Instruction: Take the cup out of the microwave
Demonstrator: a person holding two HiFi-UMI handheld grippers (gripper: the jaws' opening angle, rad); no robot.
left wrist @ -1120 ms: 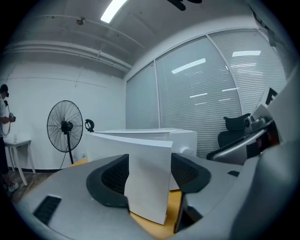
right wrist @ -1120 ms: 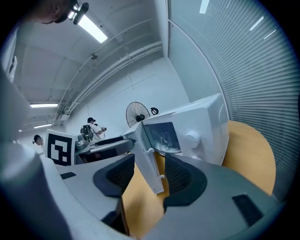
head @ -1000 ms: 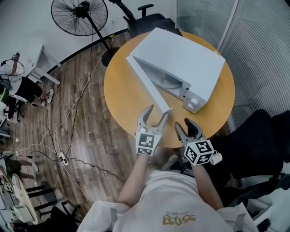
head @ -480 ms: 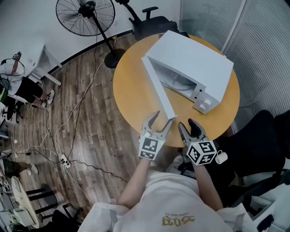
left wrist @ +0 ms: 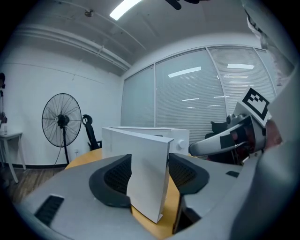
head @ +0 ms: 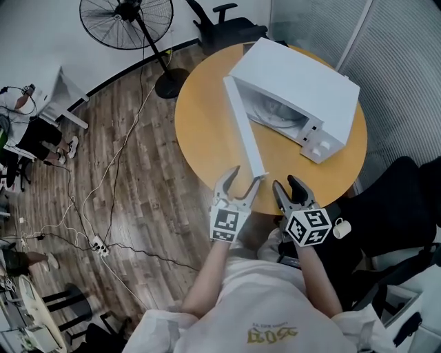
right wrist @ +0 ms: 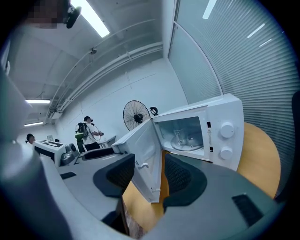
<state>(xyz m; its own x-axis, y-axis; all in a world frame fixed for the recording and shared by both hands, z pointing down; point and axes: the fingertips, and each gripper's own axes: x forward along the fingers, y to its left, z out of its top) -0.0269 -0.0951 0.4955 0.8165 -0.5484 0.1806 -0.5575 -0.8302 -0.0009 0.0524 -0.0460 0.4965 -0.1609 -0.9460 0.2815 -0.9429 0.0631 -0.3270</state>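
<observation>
A white microwave [head: 296,76] stands on the round wooden table [head: 207,131] with its door [head: 242,127] swung wide open. In the right gripper view a clear glass cup [right wrist: 180,135] sits on the turntable inside. My left gripper [head: 245,175] hovers at the door's free end, jaws open. In the left gripper view the door's edge [left wrist: 149,168] shows in the gap of the left gripper [left wrist: 150,176], and no pad presses on it. My right gripper [head: 285,183] is beside it at the table's near edge. It is open and empty, and the right gripper [right wrist: 150,174] faces the door and the cavity.
A standing fan [head: 126,21] and an office chair [head: 227,27] are behind the table. A dark chair [head: 393,207] stands close on the right. Cables and a power strip [head: 97,243] lie on the wooden floor at left. A person [right wrist: 84,131] stands far off by desks.
Both grippers have shifted sideways along the table's near edge with the person. The microwave now sits farther right and higher in the head view. Both jaws stay open.
</observation>
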